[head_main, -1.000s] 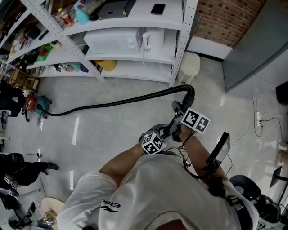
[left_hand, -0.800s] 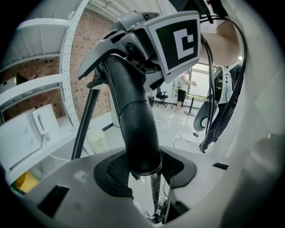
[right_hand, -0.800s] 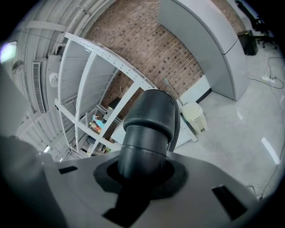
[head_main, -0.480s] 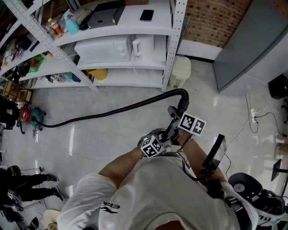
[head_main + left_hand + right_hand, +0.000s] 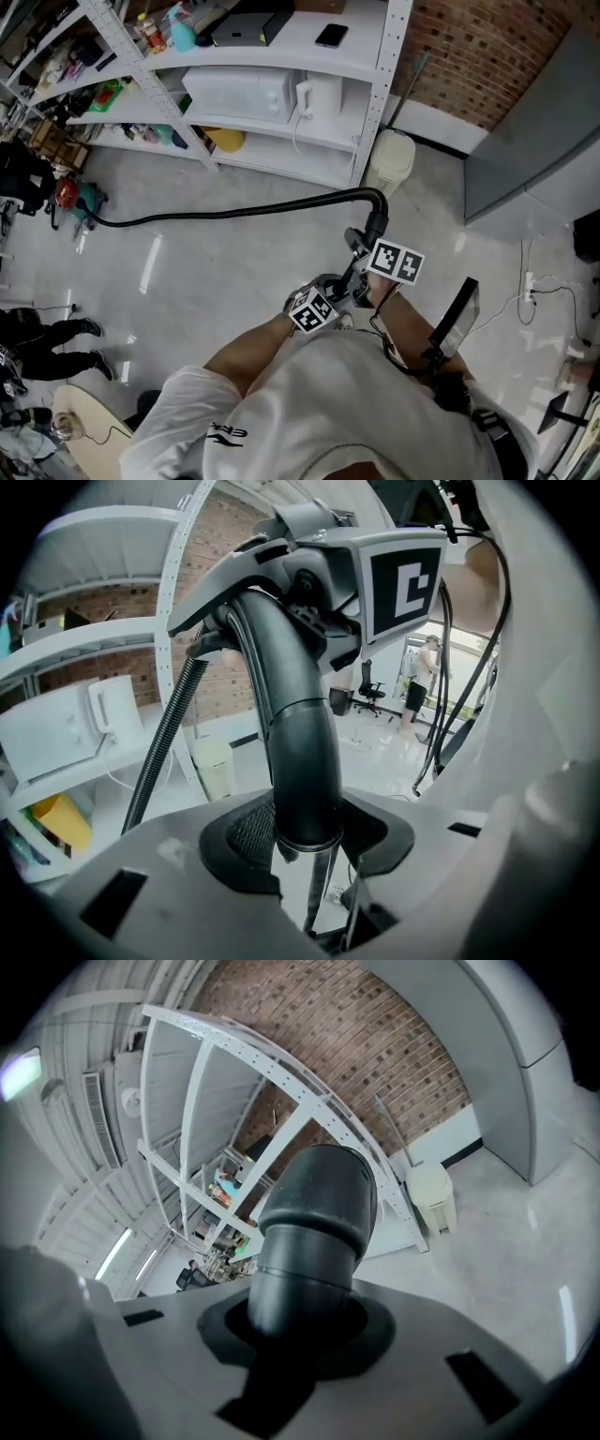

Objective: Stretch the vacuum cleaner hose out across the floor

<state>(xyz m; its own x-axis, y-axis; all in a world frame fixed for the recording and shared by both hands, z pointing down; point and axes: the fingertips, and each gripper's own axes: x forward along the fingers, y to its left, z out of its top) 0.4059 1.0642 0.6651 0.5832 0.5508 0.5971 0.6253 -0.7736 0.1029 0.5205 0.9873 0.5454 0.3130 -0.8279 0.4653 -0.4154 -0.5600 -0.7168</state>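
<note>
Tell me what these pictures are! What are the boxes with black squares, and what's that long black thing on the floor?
A person wears a camera on the head, so one picture looks down from there. Each hand holds a pinching tool called a gripper; the patterned boxes are part of them. The other two pictures come from cameras riding on the left gripper and the right gripper. The long black thing is a vacuum cleaner hose trailing over the floor, beside white shelves. Both grippers are pinching the hose's stiff curved end.
</note>
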